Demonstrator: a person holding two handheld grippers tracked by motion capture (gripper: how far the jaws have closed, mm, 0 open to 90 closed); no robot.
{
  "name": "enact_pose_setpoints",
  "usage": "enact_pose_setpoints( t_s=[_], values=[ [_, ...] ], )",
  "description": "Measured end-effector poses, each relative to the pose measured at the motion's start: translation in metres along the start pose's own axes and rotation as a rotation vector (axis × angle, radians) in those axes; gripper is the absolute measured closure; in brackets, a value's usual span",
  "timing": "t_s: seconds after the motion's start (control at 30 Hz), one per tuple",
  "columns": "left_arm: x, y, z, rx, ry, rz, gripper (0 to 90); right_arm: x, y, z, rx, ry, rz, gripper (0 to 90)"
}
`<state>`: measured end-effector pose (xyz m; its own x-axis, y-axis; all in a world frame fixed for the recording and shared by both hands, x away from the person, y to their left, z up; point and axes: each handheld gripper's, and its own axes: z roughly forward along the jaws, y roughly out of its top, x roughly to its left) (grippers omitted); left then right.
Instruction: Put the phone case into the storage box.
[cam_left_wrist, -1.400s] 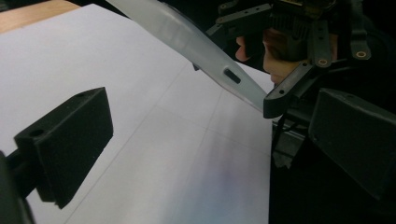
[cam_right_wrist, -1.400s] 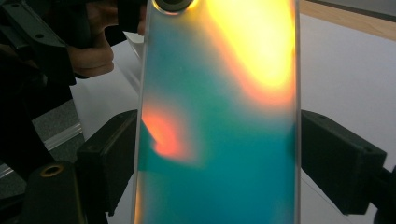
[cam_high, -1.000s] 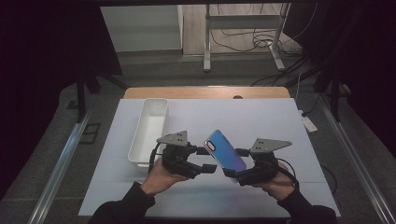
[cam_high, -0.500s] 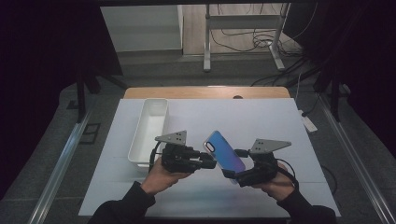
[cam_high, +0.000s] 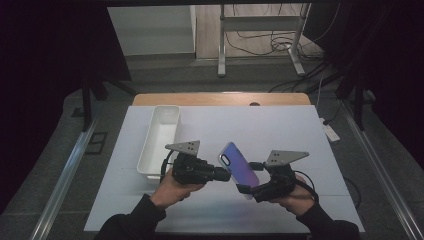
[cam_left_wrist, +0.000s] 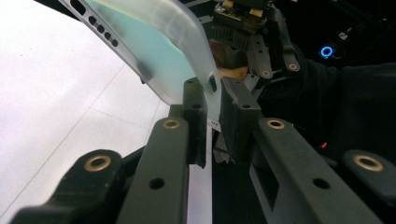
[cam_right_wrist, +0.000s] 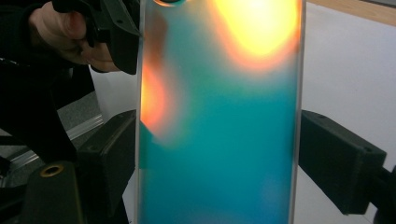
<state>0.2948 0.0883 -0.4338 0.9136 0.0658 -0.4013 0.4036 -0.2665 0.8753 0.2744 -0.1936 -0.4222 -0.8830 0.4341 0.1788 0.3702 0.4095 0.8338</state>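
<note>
The iridescent blue-purple translucent phone case (cam_high: 239, 163) is gripped across its width by the right claw (cam_high: 246, 190); its edge is pinched by the left claw (cam_high: 227, 175), whose jaws have just been closing.

Lab or test room: white-covered table (cam_high: 280, 125) under a fixed camera, dark curtains around, metal stand (cam_high: 260, 40) with loose cables (cam_high: 260, 45) on the floor, power strip (cam_high: 330, 132).

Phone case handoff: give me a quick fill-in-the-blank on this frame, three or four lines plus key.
1. The right gripper clamps the phone case across its ____.
2. The left gripper, whose jaws have just been closing, pinches the case's ____.
3. The white ____ lies left of both grippers.
4. The case is held ____ the table.

Missing: width; edge; tray; above
</note>
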Motion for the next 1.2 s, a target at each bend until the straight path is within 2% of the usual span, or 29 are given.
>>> enact_pose_setpoints(
  t_s=[0.07, 0.1, 0.17, 0.2, 0.23, 0.3, 0.33, 0.37, 0.43, 0.57, 0.77, 0.9, 1.2],
  values=[
    [0.0, 0.0, 0.0, 0.005, -0.016, 0.001, 82.7, 0.0, 0.0, 0.001, 0.004, 0.003, -0.004, 16.8],
    [0.0, 0.0, 0.001, 0.016, -0.028, 0.015, 84.0, 0.0, -0.001, 0.002, 0.015, 0.013, -0.007, 16.8],
    [-0.001, 0.0, 0.002, 0.022, -0.028, 0.021, 84.7, 0.0, -0.001, 0.003, 0.024, 0.015, -0.01, 16.8],
    [-0.002, 0.0, 0.004, 0.041, -0.032, 0.039, 85.2, 0.001, -0.002, 0.005, 0.039, 0.015, -0.024, 16.7],
    [-0.002, 0.0, 0.004, 0.041, -0.032, 0.039, 85.5, 0.001, -0.003, 0.007, 0.044, 0.018, -0.032, 16.6],
    [-0.004, 0.0, 0.006, 0.054, -0.033, 0.06, 85.9, 0.001, -0.004, 0.008, 0.055, 0.027, -0.031, 16.6],
    [-0.006, 0.001, 0.006, 0.056, -0.031, 0.074, 86.9, 0.0, -0.005, 0.009, 0.062, 0.053, -0.022, 16.4],
    [-0.006, 0.001, 0.006, 0.056, -0.031, 0.074, 87.6, 0.0, -0.005, 0.009, 0.062, 0.053, -0.022, 16.4],
    [-0.008, 0.002, 0.007, 0.065, 0.001, 0.087, 88.4, -0.001, -0.005, 0.01, 0.063, 0.074, -0.014, 18.4],
    [-0.008, 0.001, 0.006, 0.07, 0.031, 0.08, 88.6, -0.003, -0.006, 0.011, 0.072, 0.072, -0.011, 15.6],
    [-0.009, 0.002, 0.006, 0.084, 0.07, 0.082, 88.6, -0.005, -0.007, 0.011, 0.094, 0.042, -0.008, 14.3],
    [-0.009, 0.001, 0.005, 0.094, 0.11, 0.078, 88.5, -0.007, -0.009, 0.009, 0.104, 0.018, -0.008, 13.2],
    [-0.012, 0.002, 0.001, 0.091, 0.186, 0.079, 88.4, -0.008, -0.013, 0.008, 0.136, -0.019, -0.019, 7.9]
  ],
)
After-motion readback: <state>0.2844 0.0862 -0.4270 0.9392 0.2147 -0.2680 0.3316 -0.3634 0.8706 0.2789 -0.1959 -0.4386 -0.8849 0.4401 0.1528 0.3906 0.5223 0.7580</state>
